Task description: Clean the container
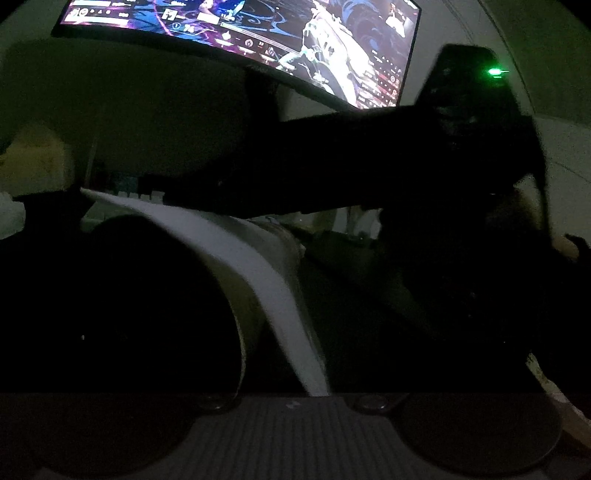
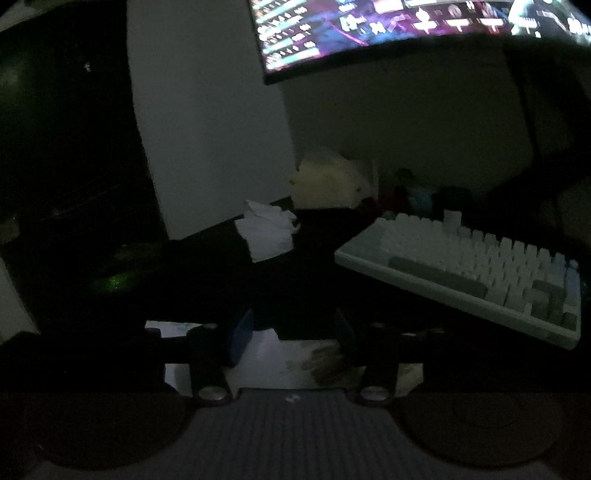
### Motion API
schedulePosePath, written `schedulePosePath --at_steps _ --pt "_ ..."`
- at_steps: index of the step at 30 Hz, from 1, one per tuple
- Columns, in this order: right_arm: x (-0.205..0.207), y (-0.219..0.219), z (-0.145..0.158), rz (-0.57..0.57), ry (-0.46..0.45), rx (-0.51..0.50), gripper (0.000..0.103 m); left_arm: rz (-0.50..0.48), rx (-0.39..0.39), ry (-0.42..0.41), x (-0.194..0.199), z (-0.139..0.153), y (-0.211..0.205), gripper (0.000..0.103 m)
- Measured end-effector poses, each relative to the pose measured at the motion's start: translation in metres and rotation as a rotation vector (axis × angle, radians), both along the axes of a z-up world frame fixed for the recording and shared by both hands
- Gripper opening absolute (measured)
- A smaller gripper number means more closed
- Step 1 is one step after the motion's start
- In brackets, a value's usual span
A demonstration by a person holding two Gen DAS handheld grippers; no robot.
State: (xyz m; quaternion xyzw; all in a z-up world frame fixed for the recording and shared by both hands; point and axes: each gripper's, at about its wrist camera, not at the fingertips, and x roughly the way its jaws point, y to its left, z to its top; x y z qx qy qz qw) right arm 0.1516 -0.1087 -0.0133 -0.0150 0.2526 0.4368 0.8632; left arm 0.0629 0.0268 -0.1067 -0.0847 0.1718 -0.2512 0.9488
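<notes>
Dim room, lit mainly by a curved monitor with a bright purple-and-white game display.

Left wrist view: a white, round-walled plastic container lies on its side close to the camera, its dark open mouth to the left and its pale rim arcing across the centre of the frame. The left hand-held gripper sits at the bottom edge; its fingers are lost in shadow, so whether it is open or closed on the container cannot be told. Above the container, a dark hand-held gripper body with a green indicator light reaches in from the right, its long black arm extending leftward over the container wall. Contact between them cannot be judged.

Right wrist view: the right hand-held gripper has its two dark fingers set apart, with a pale, soiled surface visible in the gap; it is too dim to say what this surface is or whether the fingers grip it. Beyond lies the dark bench, carrying a crumpled white paper tissue and, to the right, a white-and-grey mechanical keyboard, tilted in the frame. A cream-coloured soft toy rests behind the tissue, against the wall.
</notes>
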Motion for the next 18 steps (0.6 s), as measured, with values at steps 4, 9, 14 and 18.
schedulePosePath --at_steps 4,9,14,18 --pt "0.010 0.005 -0.001 0.002 -0.009 -0.050 0.052 0.000 0.002 -0.004 -0.003 0.000 -0.004 0.103" --pt "0.040 0.012 -0.007 -0.064 -0.031 -0.177 0.053 0.001 0.006 -0.008 0.005 0.000 -0.001 0.103" --pt "0.051 -0.007 0.005 -0.070 0.016 -0.105 0.054 -0.004 -0.012 0.000 0.009 0.007 0.004 0.103" --pt "0.010 -0.029 0.032 0.058 -0.048 -0.035 0.055 -0.001 -0.014 -0.005 0.008 0.008 0.006 0.103"
